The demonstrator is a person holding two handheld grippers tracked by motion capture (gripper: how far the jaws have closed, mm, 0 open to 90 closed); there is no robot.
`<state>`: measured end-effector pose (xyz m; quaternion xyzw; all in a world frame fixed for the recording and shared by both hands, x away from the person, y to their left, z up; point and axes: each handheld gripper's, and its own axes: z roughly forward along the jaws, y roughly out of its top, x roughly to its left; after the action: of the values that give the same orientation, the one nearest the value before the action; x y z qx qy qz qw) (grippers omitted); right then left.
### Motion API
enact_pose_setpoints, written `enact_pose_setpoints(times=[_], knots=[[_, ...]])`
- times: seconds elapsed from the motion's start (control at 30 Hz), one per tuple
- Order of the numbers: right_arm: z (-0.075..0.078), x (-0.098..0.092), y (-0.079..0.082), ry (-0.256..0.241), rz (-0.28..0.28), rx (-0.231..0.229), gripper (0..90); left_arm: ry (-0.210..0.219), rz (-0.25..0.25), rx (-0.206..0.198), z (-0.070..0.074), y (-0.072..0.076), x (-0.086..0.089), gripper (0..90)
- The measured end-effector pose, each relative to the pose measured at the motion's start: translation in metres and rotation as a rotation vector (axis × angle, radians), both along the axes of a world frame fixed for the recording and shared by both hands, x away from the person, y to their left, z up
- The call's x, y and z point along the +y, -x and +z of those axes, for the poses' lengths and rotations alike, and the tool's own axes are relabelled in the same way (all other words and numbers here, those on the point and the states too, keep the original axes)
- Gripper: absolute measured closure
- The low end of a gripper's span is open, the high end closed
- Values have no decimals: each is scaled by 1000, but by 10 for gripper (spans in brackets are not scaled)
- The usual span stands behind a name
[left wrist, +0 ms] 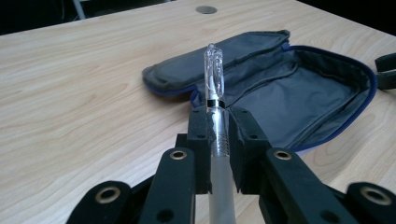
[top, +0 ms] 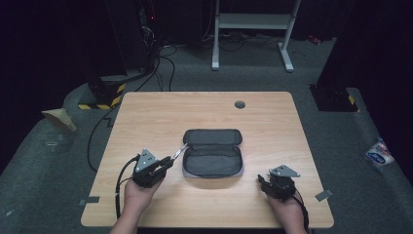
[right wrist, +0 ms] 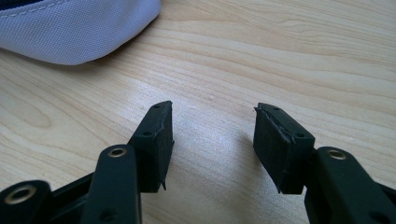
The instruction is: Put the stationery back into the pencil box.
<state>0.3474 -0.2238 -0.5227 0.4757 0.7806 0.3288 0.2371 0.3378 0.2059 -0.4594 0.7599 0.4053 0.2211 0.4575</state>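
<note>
A clear pen (left wrist: 214,79) is clamped in the left gripper (left wrist: 218,128) fingers, tip aimed at the open pencil case (top: 213,152) mid-bench, at its 9 o'clock edge. Right gripper (right wrist: 212,135) fingers are spread wide, nothing held, over the bench (top: 146,117).

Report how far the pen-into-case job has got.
Done: the pencil case lies unzipped and open on the table, and the left gripper is shut on the clear pen. In hand: the pen's tip points toward the open case, near its left edge. Left: the pen is not yet inside, and the case is not closed. The right gripper is open over bare wood beside the case.
</note>
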Motion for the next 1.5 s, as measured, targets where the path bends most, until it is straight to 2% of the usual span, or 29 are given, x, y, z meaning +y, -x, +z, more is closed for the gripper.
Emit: enact_pose_setpoints(times=[0.17, 0.63, 0.87, 1.03, 1.1, 1.2, 1.4, 1.5], knots=[[0, 0, 0, 4, 2, -3, 471, 9, -37, 7, 4, -7, -11, 792], [0, 0, 0, 7, 6, -6, 473, -18, -127, 23, 9, -23, -45, 791], [0, 1, 0, 10, 5, -7, 474, 8, -171, 42, 9, -33, -61, 792], [0, 1, 0, 9, 5, -6, 474, -6, -195, 43, 10, -38, -71, 792], [0, 1, 0, 10, 6, -7, 475, 11, -201, 49, 9, -40, -74, 792], [0, 1, 1, 9, 5, -5, 475, -1, -219, 59, 9, -43, -80, 792], [0, 1, 1, 7, 6, -4, 475, -18, -262, 51, 9, -49, -92, 792], [0, 1, 1, 7, 5, -3, 475, 6, -263, 60, 8, -54, -93, 792]])
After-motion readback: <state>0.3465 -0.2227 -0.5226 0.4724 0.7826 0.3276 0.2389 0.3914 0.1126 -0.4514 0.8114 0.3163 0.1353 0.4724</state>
